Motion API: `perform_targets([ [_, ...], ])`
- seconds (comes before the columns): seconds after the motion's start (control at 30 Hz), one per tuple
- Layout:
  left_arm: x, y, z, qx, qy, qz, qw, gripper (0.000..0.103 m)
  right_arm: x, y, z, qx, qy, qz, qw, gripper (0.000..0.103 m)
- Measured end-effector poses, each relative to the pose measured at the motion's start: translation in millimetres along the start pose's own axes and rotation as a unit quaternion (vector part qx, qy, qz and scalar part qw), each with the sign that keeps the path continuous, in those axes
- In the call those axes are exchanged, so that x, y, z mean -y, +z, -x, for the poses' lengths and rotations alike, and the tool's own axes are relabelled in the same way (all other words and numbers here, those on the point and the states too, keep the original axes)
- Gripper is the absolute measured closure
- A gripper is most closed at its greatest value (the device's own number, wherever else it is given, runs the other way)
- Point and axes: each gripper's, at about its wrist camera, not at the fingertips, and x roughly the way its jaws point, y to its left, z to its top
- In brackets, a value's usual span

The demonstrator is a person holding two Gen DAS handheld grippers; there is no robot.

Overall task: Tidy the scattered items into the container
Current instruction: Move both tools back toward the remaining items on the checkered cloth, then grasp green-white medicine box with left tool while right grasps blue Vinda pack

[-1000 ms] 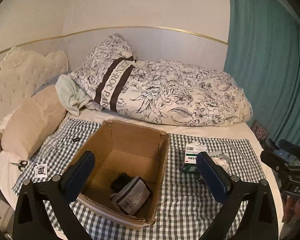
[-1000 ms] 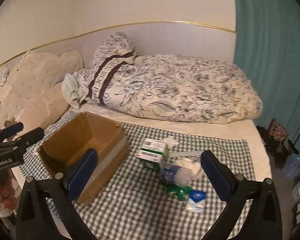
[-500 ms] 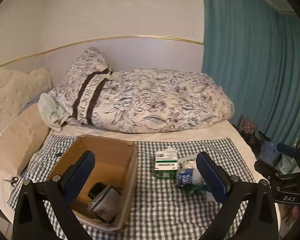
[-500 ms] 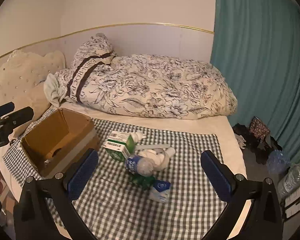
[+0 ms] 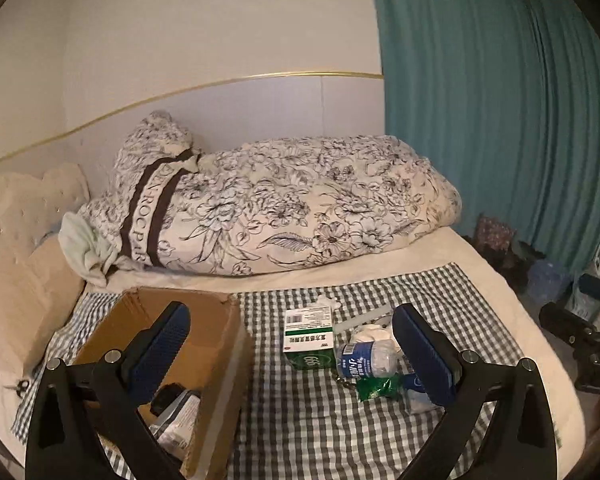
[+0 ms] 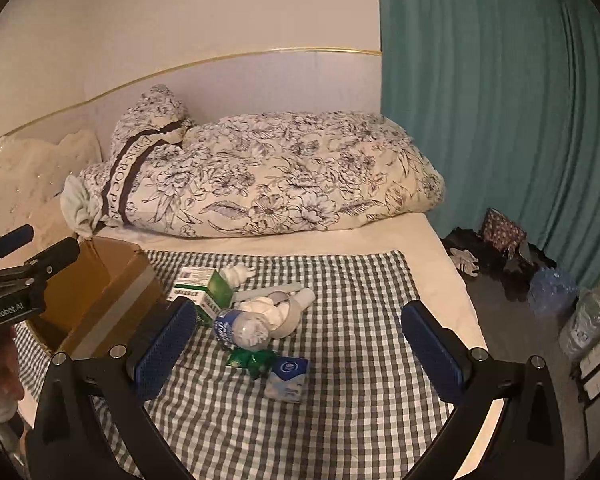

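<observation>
Inside the cardboard box (image 5: 220, 332), packets (image 5: 178, 408) show only past the spread left claw (image 5: 288, 344); the right claw (image 6: 296, 348) likewise gapes.

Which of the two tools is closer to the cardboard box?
Left. The left tool hovers open right over the cardboard box, one finger above its opening. The right tool hangs open over the checked cloth, with the box off to its left.

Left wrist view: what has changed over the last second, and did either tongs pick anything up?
The left tongs swung right, from over the box toward the pile around the bottle. The right tongs closed in on the same pile. Both stayed open and empty. The box, carton and cloth did not move.
</observation>
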Motion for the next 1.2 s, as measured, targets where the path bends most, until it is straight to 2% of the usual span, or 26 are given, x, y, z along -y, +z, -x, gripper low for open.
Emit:
perform_targets([
  [0.07, 5, -3, -9, -0.016, -0.028, -0.006, 0.9995, 0.000, 4, -5, -7, -0.007, -0.001, -0.001, 1.000, 0.000],
  [0.17, 11, -11, -29, -0.051, -0.105, -0.002, 0.9932, 0.000, 8, -12, -18, -0.017, -0.005, -0.001, 1.000, 0.000],
  [0.23, 13, -16, -39, -0.058, -0.120, 0.009, 0.9911, 0.000, 10, -16, -25, -0.022, -0.005, 0.000, 1.000, 0.000],
  [0.47, 28, -29, -77, -0.088, -0.097, 0.009, 0.9914, 0.000, 16, -34, -55, -0.047, -0.009, 0.002, 0.999, 0.000],
  [0.7, 31, -42, -116, -0.097, -0.064, 0.003, 0.9933, 0.000, 25, -51, -92, -0.079, -0.008, -0.005, 0.997, 0.000],
  [0.8, 27, -47, -134, -0.110, -0.056, 0.010, 0.9923, 0.000, 26, -58, -109, -0.093, -0.007, -0.006, 0.996, 0.000],
  [0.9, 17, -51, -152, -0.126, -0.064, 0.040, 0.9892, 0.000, 26, -65, -123, -0.105, -0.001, -0.009, 0.994, 0.000],
  [0.97, 11, -54, -163, -0.132, -0.056, 0.051, 0.9884, 0.000, 25, -69, -132, -0.113, 0.002, -0.012, 0.994, 0.000],
  [1.2, 5, -65, -192, -0.143, -0.037, 0.044, 0.9880, 0.000, 12, -85, -161, -0.141, 0.014, -0.012, 0.990, 0.000],
])
